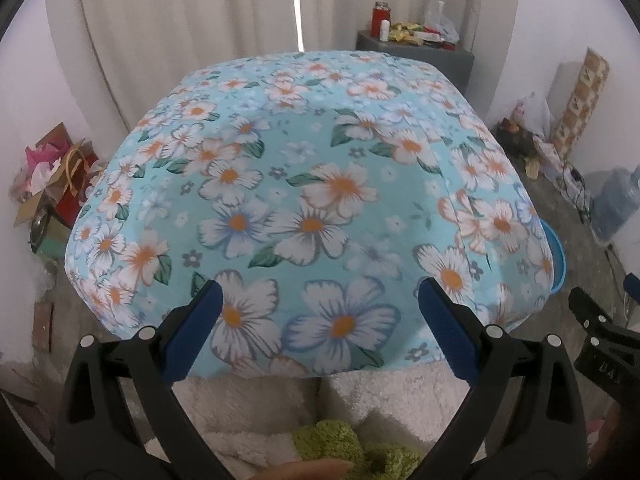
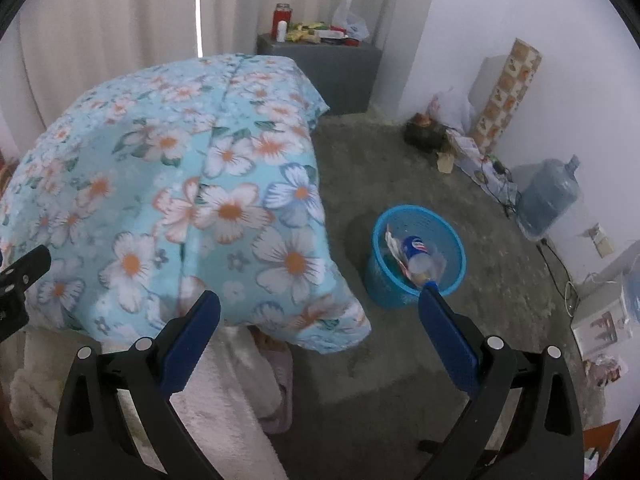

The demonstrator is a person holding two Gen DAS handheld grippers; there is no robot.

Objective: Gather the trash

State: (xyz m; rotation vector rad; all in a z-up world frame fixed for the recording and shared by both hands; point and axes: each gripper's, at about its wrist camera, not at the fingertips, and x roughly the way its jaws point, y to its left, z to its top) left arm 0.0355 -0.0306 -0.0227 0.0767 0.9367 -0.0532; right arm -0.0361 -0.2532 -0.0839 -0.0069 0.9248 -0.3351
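A blue mesh trash basket (image 2: 386, 288) stands on the grey floor right of the table; in it lie a plastic bottle with a blue label (image 2: 420, 256) and crumpled wrappers. Only its rim (image 1: 559, 254) peeks past the cloth in the left wrist view. My right gripper (image 2: 320, 298) is open and empty, hovering over the table's right corner, its right finger near the basket. Over the floral tablecloth (image 1: 320, 200) my left gripper (image 1: 320, 292) also stands open with nothing between its fingers. The right gripper's black frame (image 1: 600, 332) shows at that view's right edge.
A grey cabinet (image 2: 340, 76) with a red jar and packets stands at the back. A water jug (image 2: 548, 196), cables and boxes line the right wall. Bags and cardboard (image 1: 56, 184) pile up at the left. A white fluffy cloth (image 2: 224, 392) hangs below the tablecloth.
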